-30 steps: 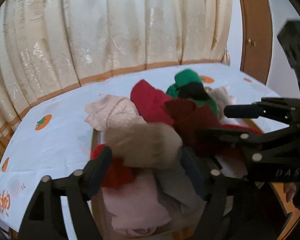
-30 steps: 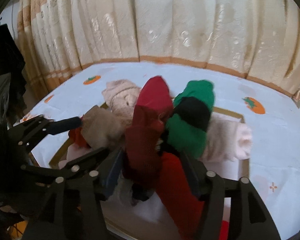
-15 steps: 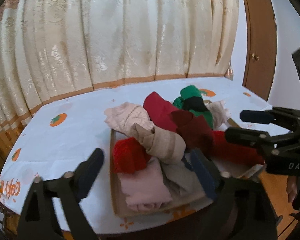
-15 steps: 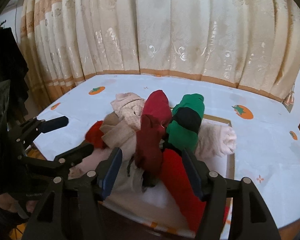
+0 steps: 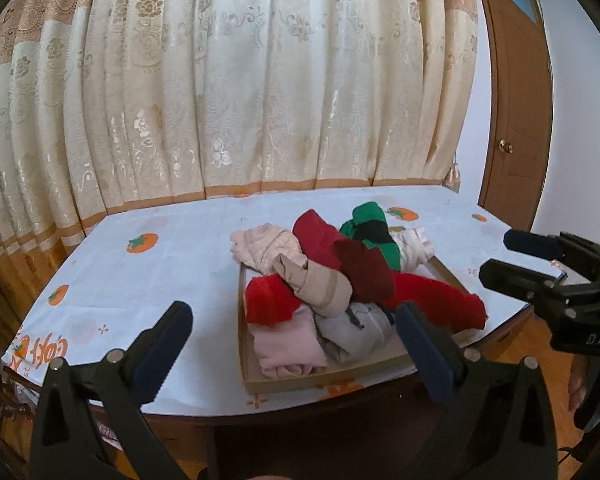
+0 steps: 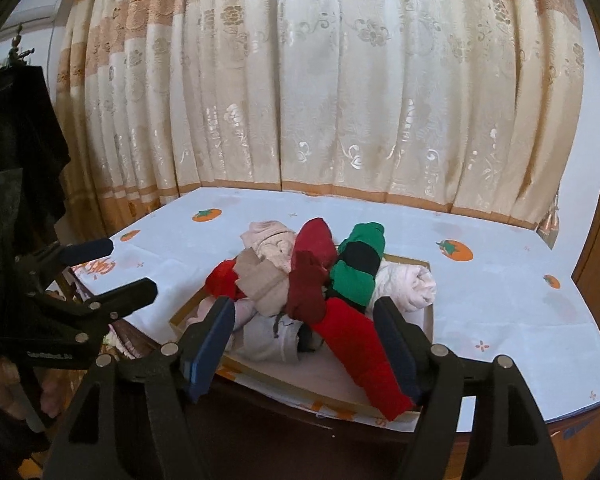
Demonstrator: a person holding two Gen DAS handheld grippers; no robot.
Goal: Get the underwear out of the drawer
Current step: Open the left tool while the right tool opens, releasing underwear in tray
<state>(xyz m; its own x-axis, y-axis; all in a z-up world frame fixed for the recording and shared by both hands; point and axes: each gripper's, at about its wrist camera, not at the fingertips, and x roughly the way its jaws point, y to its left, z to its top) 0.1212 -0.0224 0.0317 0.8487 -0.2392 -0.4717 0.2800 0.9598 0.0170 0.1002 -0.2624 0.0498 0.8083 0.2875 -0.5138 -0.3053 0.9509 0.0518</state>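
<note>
1. Heaping up in a shallow cardboard-coloured drawer tray (image 5: 324,378), a pile of rolled underwear (image 5: 340,280) sits on the bench (image 5: 148,280), close to its near edge.
2. Within the pile: a pale pink knitted bundle (image 5: 260,246) at the back left, a dark red roll (image 5: 318,236) beside it, a green and black roll (image 5: 370,230) further right, and a whitish bundle (image 5: 414,246) at the far right corner.
3. Nearer the front lie a beige roll (image 5: 320,286), a maroon piece (image 5: 364,272), a bright red piece (image 5: 268,300) on the left, a long bright red piece (image 5: 440,304) on the right, a light pink fold (image 5: 288,344) and a grey one (image 5: 356,326).
4. The left gripper (image 5: 296,328) hangs in front of the tray, its fingers opening very wide, with nothing pressed between them.
5. The right gripper (image 6: 304,324) also hangs before the tray, its fingers opening, framing the pile without gripping it.
6. A white cloth printed with orange persimmons (image 5: 142,243) covers the bench.
7. Cream floral curtains (image 5: 260,100) hang behind, and a brown wooden door (image 5: 516,120) stands at the right.
</note>
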